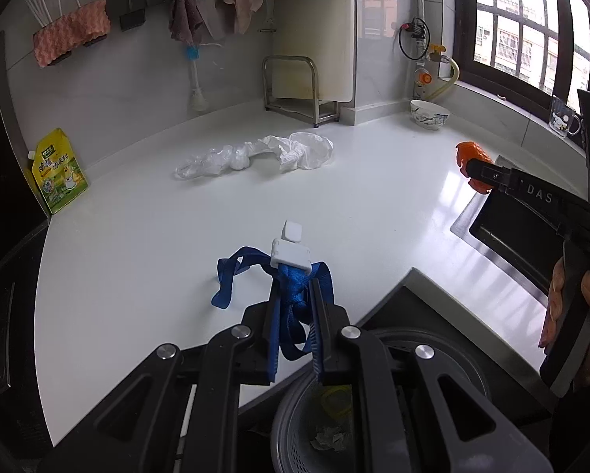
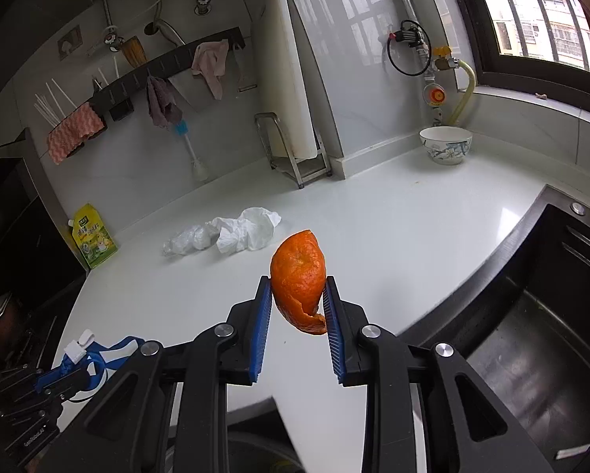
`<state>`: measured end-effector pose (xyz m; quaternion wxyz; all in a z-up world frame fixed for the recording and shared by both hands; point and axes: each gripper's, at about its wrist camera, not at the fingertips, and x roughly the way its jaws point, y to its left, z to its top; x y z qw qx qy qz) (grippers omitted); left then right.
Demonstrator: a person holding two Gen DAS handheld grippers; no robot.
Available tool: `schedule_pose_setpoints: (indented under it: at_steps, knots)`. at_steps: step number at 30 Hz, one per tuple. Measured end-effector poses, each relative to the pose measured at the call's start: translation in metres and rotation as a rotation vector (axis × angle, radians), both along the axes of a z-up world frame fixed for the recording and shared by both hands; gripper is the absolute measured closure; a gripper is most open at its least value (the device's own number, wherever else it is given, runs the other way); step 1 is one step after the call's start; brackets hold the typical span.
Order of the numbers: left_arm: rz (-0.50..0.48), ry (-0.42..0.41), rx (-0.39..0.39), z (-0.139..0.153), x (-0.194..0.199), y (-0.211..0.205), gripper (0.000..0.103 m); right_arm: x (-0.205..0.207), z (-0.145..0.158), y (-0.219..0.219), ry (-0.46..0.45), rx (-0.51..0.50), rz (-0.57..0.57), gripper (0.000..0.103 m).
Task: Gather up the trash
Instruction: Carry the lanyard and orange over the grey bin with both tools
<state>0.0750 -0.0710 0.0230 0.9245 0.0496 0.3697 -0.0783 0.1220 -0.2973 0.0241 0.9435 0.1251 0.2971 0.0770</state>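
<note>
Meanwhile, the left gripper (image 1: 293,287) has its fingers clamped on a blue lanyard (image 1: 291,295) above the near edge of the white surface (image 1: 374,205), over a grey bin (image 1: 295,429), while the right gripper (image 2: 298,295) pinches an orange peel (image 2: 299,276) above the surface, with crumpled plastic (image 1: 255,153) lying farther back.

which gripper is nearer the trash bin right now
Left. The left gripper, shut on the blue strap, hangs right above the trash bin. The right gripper, holding the orange peel, is further off over the counter, beside the sink.
</note>
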Motion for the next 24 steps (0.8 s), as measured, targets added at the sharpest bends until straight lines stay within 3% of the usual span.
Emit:
schedule_pose_setpoints:
  at_steps: [14,19,24]
  knots:
    - [-0.056,0.015,-0.032,-0.037,-0.053,-0.003,0.090,-0.110,-0.030,0.030,0.084,-0.080,-0.187,0.077]
    - [-0.096,0.039,-0.038,-0.047,-0.065,-0.008,0.090,-0.146,-0.041,0.032,0.116,-0.051,-0.203,0.077]
    - [-0.116,0.058,-0.025,-0.056,-0.075,-0.008,0.090,-0.173,-0.059,0.047,0.152,-0.089,-0.194,0.077]
